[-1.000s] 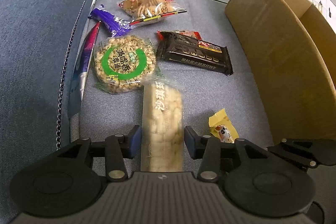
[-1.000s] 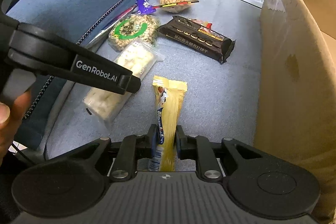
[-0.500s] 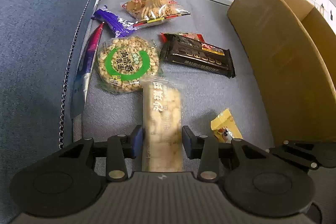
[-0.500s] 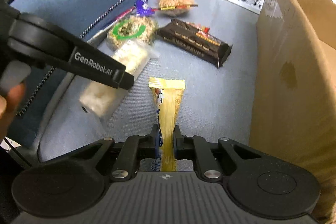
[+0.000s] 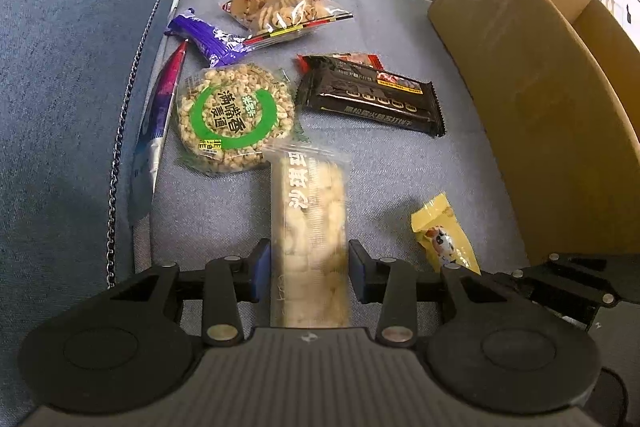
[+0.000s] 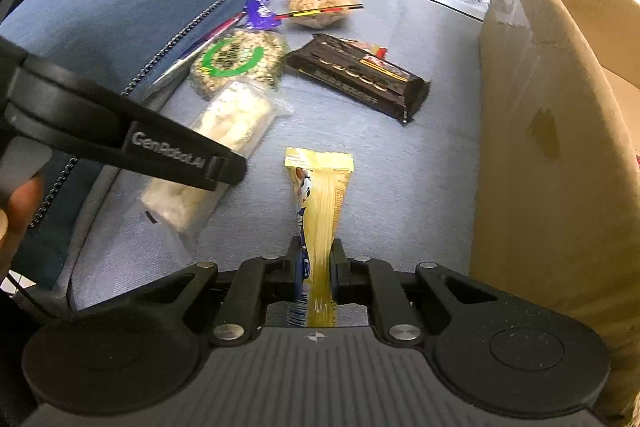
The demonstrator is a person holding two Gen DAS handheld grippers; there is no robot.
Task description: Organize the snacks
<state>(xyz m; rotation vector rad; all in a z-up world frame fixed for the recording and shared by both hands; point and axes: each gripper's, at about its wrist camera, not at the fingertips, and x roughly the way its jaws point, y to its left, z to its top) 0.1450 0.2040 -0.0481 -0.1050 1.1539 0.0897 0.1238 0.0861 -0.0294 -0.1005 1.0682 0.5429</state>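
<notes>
Snacks mostly lie loose on the blue cushion (image 5: 400, 171); 2 are clamped: left gripper (image 5: 308, 269) on clear-wrapped puffed-rice bar (image 5: 308, 223), right gripper (image 6: 316, 267) on yellow candy packet (image 6: 320, 195); brown cardboard box (image 6: 540, 131) seemingly awaits.

Left gripper (image 5: 308, 269) clamps a long clear-wrapped rice bar (image 5: 310, 227) running straight ahead of it. Beyond the bar's far end, slightly left: round puffed-grain cake (image 5: 234, 117). Ahead right: black biscuit pack (image 5: 372, 95). Just right of the gripper: small yellow packet (image 5: 442, 233). Far right: cardboard box (image 5: 532, 99).
</notes>
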